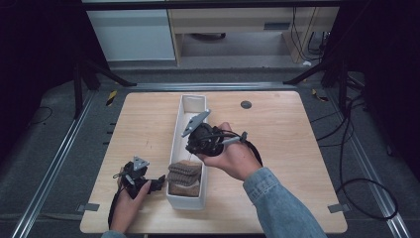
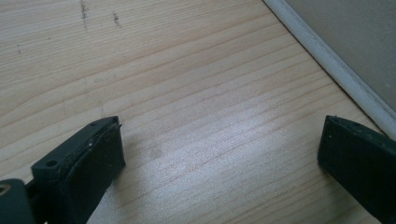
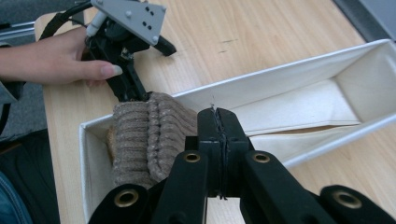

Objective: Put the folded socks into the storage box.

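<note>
the right tongs [image 3: 218, 122] are seen pressed together with nothing between the pads, held above the long white fabric bin [image 1: 174, 133] near the middle of the high view. the left tongs [image 2: 219, 154] are spread wide over bare wood, with nothing between them, low at the left of the high view and just beside the bin's outer wall.

a folded brown knitted cloth [image 3: 140, 140] is seen lying inside the bin at its near end, toward the lower edge of the high view. in the right gripper view it sits just left of and below the closed pads, apart from them. its ribs run along the bin's length, and the bin's long axis runs from the lower edge toward the top of the high view.

the cloth is judged to be already placed. the left tongs [image 1: 140, 179] are nearer to it but are kept out by the bin wall, while the right tongs [image 1: 195, 140] are poised above the open bin, with the cloth toward the person from them.

the table [image 1: 277, 148] is otherwise bare apart from a small dark disc [image 1: 246, 104] near its far edge.
</note>
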A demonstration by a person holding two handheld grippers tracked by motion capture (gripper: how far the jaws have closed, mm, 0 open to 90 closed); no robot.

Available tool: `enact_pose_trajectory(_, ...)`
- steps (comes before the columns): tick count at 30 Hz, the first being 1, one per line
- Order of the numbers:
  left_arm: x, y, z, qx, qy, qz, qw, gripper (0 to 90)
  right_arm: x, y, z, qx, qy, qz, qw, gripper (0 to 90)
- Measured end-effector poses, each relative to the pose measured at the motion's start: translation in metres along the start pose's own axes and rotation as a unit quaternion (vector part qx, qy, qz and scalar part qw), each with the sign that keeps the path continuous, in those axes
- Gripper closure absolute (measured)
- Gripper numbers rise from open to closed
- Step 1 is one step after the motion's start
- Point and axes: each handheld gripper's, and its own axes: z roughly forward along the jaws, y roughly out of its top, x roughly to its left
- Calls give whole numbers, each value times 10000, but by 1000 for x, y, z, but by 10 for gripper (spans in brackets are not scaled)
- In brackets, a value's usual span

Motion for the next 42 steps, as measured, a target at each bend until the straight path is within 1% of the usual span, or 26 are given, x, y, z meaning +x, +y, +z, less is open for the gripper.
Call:
enact_pose_trajectory(6,0,0,0,0,1,-1,10000,0,4,-1,23,233,199,-54,9995,900)
enact_pose_trajectory(8,0,0,0,0,0,-1,10000,0,6,-2,28,283,271,-61,9992,900)
enact_pose_trajectory(19,0,0,0,-1,0,-3,10000,0,10,-10,54,622,441,-7,9971,900)
enact_pose_trajectory(21,0,0,0,-6,1,1,10000,0,11,-11,56,701,509,-9,9962,900)
enact_pose_trajectory(26,0,0,0,-9,3,-3,10000,0,15,-15,57,762,639,-37,9950,900)
enact_pose_trajectory(28,0,0,0,3,-3,8,10000,0,17,-17,58,775,688,-27,9946,900)
enact_pose_trajectory(31,0,0,0,0,-1,6,10000,0,20,-19,59,797,752,-79,9939,900)
enact_pose_trajectory(42,0,0,0,0,-2,6,10000,0,26,-30,63,865,938,-85,9918,900)
